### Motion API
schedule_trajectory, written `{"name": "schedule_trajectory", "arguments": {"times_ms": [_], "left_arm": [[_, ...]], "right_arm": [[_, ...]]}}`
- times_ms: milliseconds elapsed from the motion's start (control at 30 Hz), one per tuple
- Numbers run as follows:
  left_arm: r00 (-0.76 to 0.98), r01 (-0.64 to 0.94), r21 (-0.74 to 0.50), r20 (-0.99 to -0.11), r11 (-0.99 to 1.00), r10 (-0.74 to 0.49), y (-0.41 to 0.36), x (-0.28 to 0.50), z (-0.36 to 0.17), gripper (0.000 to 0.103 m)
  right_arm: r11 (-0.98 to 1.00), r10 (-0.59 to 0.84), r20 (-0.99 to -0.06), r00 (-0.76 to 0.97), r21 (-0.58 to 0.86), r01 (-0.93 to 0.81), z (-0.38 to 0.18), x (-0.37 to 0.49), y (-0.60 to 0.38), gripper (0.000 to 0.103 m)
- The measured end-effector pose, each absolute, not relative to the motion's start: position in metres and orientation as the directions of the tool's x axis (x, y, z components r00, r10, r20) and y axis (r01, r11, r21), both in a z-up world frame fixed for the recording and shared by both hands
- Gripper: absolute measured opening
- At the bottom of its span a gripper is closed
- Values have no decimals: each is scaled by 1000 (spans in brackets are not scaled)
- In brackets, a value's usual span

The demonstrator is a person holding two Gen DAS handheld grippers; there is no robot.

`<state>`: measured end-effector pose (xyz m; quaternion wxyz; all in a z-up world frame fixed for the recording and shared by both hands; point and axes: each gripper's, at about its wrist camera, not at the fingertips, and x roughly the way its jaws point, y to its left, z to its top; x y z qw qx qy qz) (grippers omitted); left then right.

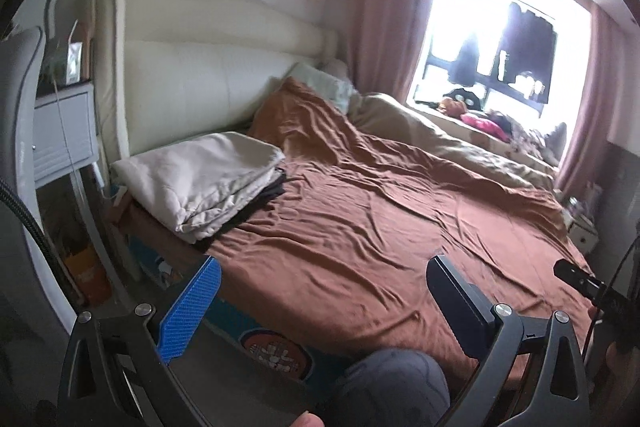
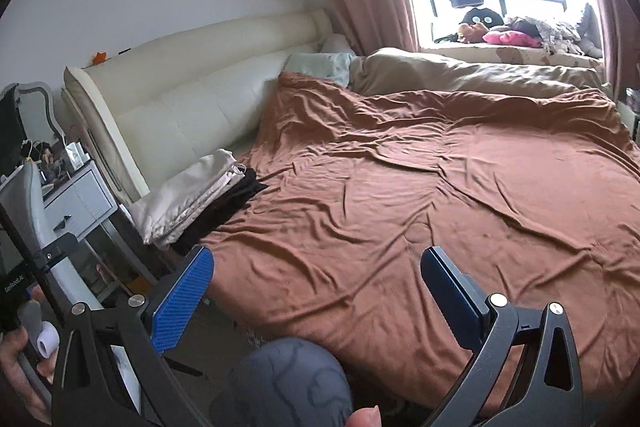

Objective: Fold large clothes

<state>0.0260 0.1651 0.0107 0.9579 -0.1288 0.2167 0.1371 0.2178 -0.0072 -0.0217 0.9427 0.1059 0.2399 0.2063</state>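
done: folded stack (image 1: 208,183) on bed (image 1: 360,227) corner | left: nothing loose visible, maybe off-frame | left claw (image 1: 320,291), right claw (image 2: 316,279) wide open, empty

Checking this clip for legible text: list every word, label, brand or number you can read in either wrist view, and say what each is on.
No text can be read with confidence.
Black device at the left edge of the right wrist view: a vertical white print, too small and skewed to read.
Round printed motif on the bed's side, left wrist view: pattern or characters, too blurred to read.
Orange container on the floor by the nightstand: pale marking, illegible.
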Motion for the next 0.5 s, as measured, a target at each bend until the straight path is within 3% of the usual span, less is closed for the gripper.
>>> {"name": "schedule_trajectory", "arguments": {"times_ms": [500], "left_arm": [[886,-183,-110,-449,977,116,122,-34,-10,103]], "right_arm": [[909,409,-400,820,253,-331,-38,133,-35,103]]}}
